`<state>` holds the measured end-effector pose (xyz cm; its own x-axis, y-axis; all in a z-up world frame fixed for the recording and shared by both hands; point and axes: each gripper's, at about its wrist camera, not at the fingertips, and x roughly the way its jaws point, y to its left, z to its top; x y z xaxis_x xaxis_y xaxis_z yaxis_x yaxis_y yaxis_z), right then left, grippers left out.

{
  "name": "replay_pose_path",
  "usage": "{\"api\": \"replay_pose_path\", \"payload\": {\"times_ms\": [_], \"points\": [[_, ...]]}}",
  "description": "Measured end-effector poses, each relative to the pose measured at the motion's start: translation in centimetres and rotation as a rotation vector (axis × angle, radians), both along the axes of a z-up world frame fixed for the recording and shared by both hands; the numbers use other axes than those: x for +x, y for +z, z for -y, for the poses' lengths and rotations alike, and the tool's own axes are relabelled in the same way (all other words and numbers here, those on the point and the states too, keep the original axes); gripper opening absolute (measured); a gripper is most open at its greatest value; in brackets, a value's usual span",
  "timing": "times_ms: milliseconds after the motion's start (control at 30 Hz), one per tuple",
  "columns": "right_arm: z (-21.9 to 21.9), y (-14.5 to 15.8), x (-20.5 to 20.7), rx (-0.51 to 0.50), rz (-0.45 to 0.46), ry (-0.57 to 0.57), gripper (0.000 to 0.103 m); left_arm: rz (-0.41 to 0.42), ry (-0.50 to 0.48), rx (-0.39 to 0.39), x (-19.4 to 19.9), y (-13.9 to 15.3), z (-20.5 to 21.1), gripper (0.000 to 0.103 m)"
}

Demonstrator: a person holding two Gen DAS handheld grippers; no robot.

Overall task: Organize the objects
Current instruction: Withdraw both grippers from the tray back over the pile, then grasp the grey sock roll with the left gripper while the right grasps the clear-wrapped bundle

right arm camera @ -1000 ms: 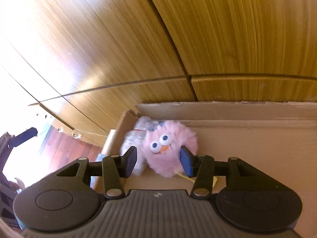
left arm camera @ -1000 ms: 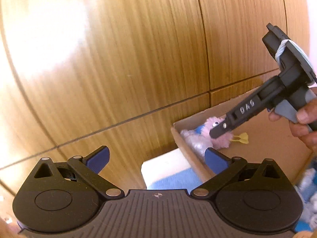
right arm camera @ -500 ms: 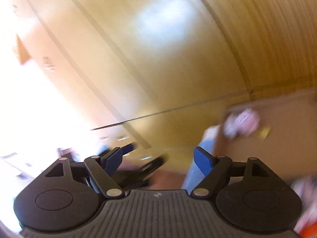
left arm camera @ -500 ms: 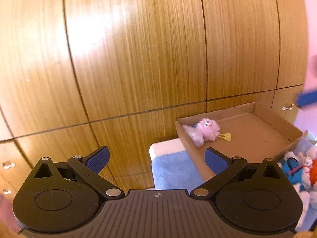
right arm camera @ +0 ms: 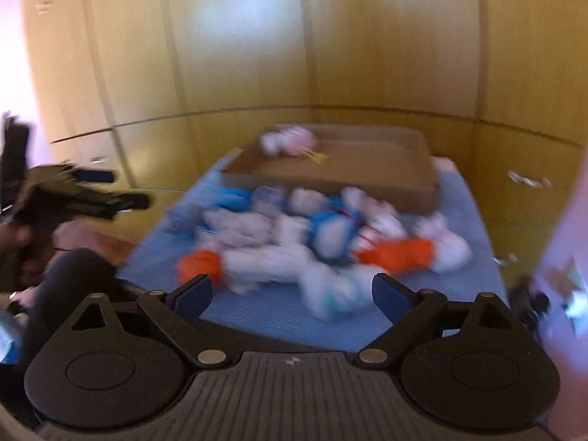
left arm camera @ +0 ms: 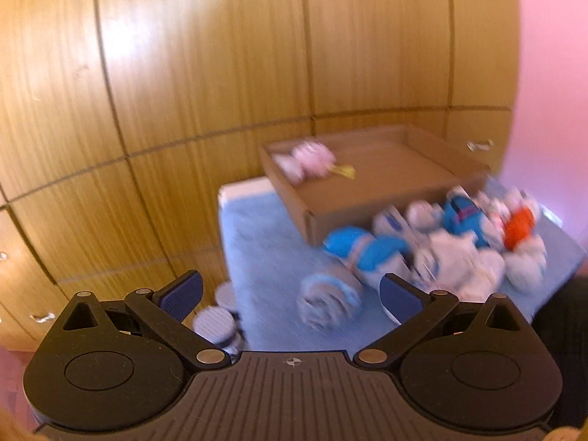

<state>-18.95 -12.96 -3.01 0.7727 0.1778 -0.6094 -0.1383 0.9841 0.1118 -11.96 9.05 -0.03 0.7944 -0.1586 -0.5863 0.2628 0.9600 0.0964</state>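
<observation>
A pink fluffy toy (left arm camera: pixel 312 156) (right arm camera: pixel 294 139) lies in the far corner of a shallow cardboard box (left arm camera: pixel 367 202) (right arm camera: pixel 330 180) on a blue mat. In front of the box sits a blurred pile of soft toys (left arm camera: pixel 422 253) (right arm camera: pixel 319 235) in white, blue and orange. My left gripper (left arm camera: pixel 290 294) hangs back from the mat, open and empty. My right gripper (right arm camera: pixel 292 296) is well short of the pile, its jaws still opening with nothing between them. In the right wrist view my left gripper (right arm camera: pixel 92 194) shows at the left edge.
The blue mat (left arm camera: pixel 264 257) (right arm camera: pixel 466 228) covers a low surface against wooden cabinet doors (left arm camera: pixel 183 73). Round pale containers (left arm camera: pixel 220 319) stand on the floor beside the mat's left edge. A person's dark-clad leg (right arm camera: pixel 70 279) is at the lower left.
Both grippers have pulled back from the box, so the pile of toys came into view. The right gripper's jaws, earlier on either side of the pink toy, widened and left it in the box.
</observation>
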Motion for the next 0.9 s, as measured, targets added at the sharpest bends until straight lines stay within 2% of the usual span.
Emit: {"api": "replay_pose_path", "payload": {"times_ms": [167,267,400,567,733,900], "points": [[0.5,-3.4,3.5,-0.018,-0.011,-0.032,0.093,-0.040,-0.042,0.050,0.7,-1.8,1.3,0.103],[1.2,-2.8,2.6,-0.044,-0.010,-0.021,0.092,-0.068,-0.060,0.064,1.7,-2.9,1.4,0.103],[2.0,-3.7,2.9,-0.062,-0.020,-0.017,0.092,-0.094,-0.079,0.066,3.5,-3.8,1.2,0.103],[2.6,-5.0,4.1,-0.074,-0.037,-0.025,0.092,-0.127,-0.094,0.021,5.5,-4.1,0.8,0.101],[2.4,-5.8,4.4,-0.073,-0.048,-0.006,0.091,-0.146,-0.133,0.029,6.1,-4.5,1.2,0.099],[2.0,-6.0,4.8,-0.089,-0.041,0.011,0.088,-0.178,-0.147,0.005,6.6,-4.8,1.2,0.083]]}}
